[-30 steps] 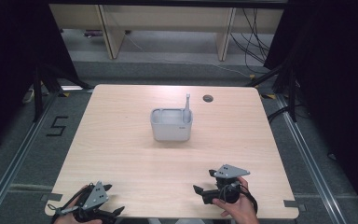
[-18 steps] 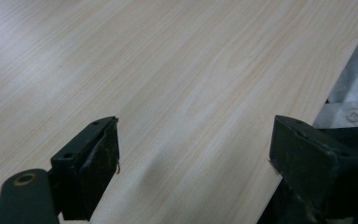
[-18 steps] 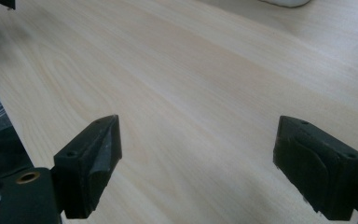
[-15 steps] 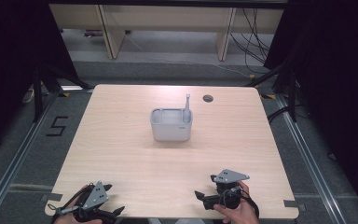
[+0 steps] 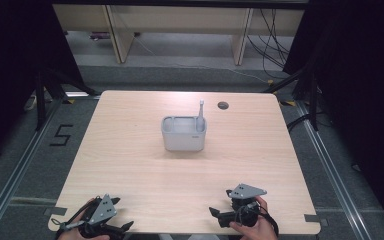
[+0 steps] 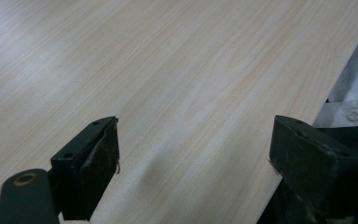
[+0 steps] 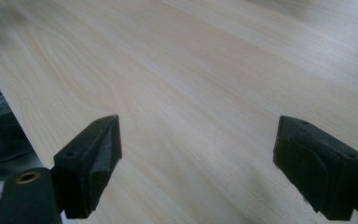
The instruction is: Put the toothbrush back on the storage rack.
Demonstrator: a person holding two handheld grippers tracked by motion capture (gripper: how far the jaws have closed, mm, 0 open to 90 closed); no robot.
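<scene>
We count one grey tub (image 5: 183,135) on the wooden surface (image 5: 130,165), near its middle, with one grey stick (image 5: 200,114) standing upright in its right end. We hold two grippers at the near edge: the left gripper (image 6: 193,172) and right gripper (image 7: 198,168), each with fingers spread wide over bare wood.
</scene>
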